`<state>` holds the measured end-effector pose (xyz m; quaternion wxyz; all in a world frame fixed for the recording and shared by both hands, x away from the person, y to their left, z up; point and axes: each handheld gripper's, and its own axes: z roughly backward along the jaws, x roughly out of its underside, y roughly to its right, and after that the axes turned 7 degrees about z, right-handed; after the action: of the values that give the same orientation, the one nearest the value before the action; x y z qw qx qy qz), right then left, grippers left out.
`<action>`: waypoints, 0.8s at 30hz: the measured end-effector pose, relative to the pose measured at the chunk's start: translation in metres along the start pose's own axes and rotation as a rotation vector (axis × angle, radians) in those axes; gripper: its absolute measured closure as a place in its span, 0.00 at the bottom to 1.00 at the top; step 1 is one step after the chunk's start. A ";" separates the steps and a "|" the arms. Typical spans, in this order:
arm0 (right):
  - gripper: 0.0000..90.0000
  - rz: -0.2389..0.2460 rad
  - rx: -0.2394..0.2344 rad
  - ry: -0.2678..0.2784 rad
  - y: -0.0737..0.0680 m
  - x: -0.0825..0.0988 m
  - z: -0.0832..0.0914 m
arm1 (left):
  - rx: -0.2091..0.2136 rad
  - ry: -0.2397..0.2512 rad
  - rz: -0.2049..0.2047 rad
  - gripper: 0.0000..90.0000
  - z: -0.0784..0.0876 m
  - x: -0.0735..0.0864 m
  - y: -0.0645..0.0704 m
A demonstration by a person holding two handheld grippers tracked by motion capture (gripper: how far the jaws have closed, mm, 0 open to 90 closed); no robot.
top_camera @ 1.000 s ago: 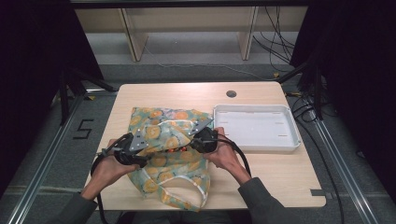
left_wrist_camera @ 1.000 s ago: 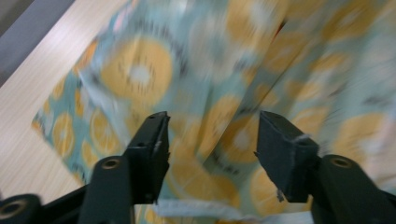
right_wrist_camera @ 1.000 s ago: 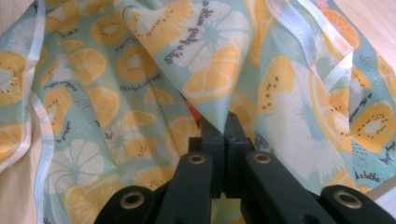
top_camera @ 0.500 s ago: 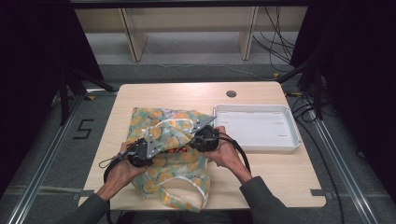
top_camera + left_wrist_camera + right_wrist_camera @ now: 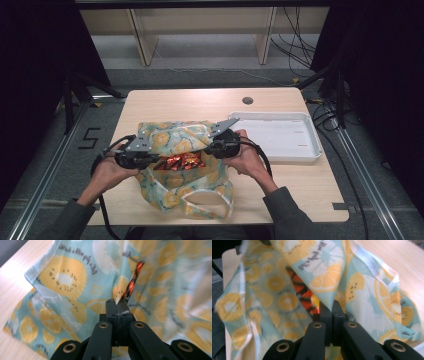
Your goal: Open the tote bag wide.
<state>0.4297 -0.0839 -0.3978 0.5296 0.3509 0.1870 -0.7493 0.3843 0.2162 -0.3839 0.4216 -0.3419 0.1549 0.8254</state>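
Note:
A cloth bag [image 5: 175, 137] printed with orange and kiwi slices lies on the wooden table [image 5: 200, 102], its mouth pulled apart. A shiny orange-red packet [image 5: 182, 161] sits inside the opening. My left gripper [image 5: 150, 157] holds the left rim; its jaws have just been closing and now pinch a fold of cloth [image 5: 116, 302], with the packet [image 5: 131, 285] just beyond. My right gripper [image 5: 212, 147] is shut on the right rim of the bag [image 5: 332, 305], with the packet [image 5: 303, 295] to its left. The bag's white handle loop [image 5: 207, 202] lies toward the front edge.
A shallow white tray [image 5: 300, 150] stands on the right half of the table, close to my right hand. A round cable hole [image 5: 247, 100] sits near the far edge. Black cables [image 5: 265, 162] trail from both grippers.
My left gripper moved in and up, and its jaws closed on the bag's left rim. Both grippers rose and the bag's mouth spread, exposing the orange-red packet.

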 end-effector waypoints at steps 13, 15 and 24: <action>1.00 -0.002 0.134 -0.009 0.019 0.005 -0.031 | 0.033 -0.056 0.123 1.00 -0.040 0.000 -0.045; 1.00 0.008 0.151 -0.037 0.021 0.009 -0.041 | 0.023 -0.070 0.117 1.00 -0.048 0.003 -0.049; 0.99 0.003 0.168 -0.093 0.015 0.011 -0.071 | -0.040 -0.115 0.136 1.00 -0.060 0.021 -0.063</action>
<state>0.4646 -0.0503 -0.4530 0.5076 0.3590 0.0984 -0.7770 0.4525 0.2336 -0.4395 0.3657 -0.2910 0.1370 0.8734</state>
